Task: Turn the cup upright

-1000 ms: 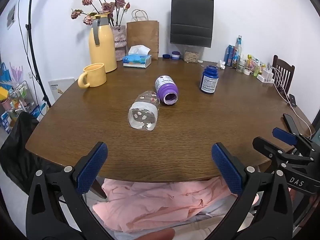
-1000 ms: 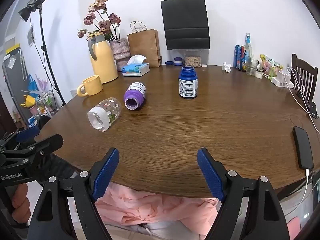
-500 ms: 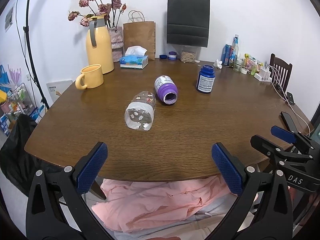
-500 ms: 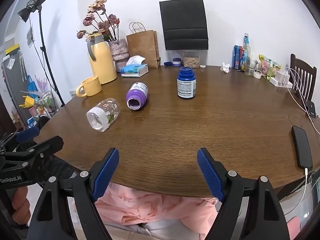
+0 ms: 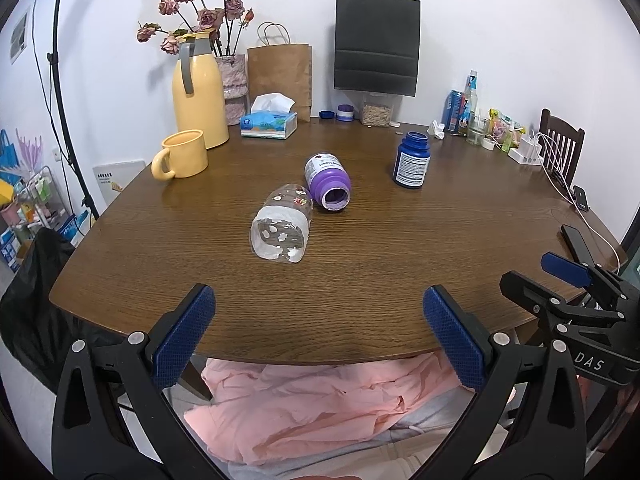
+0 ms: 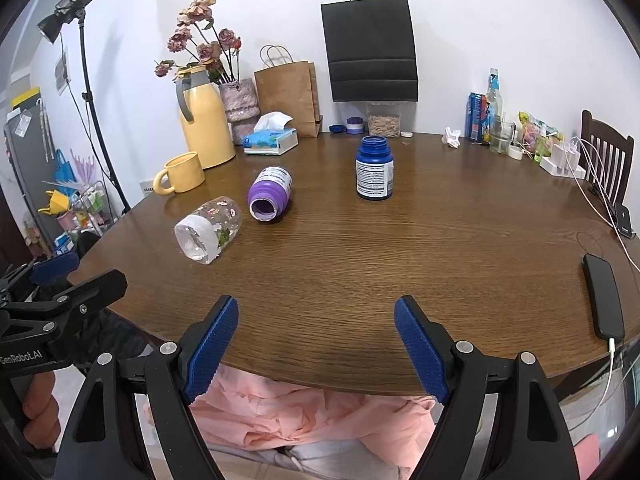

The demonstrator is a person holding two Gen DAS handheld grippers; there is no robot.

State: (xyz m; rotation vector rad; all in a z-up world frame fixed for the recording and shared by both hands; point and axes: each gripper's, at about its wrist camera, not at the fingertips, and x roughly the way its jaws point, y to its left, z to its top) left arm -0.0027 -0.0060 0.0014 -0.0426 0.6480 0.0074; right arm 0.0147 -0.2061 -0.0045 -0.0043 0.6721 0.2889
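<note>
A clear glass cup [image 5: 283, 227] with small flower prints lies on its side on the brown table [image 5: 360, 264], its base toward me; it also shows in the right wrist view [image 6: 209, 229]. My left gripper [image 5: 318, 336] is open and empty at the table's near edge, short of the cup. My right gripper [image 6: 316, 346] is open and empty at the near edge, to the right of the cup. The right gripper also shows at the right edge of the left wrist view [image 5: 568, 296].
A purple bottle [image 5: 327, 187] lies on its side just behind the cup. A blue bottle [image 5: 412, 160] stands to the right. A yellow mug [image 5: 182, 154], yellow flask [image 5: 199, 92], tissue box [image 5: 269, 121] and paper bags stand at the back. A phone [image 6: 603, 295] lies at right.
Both grippers have risen and tilted slightly, so the cup and table sit a little lower in view. The cup and bottles have not moved.
</note>
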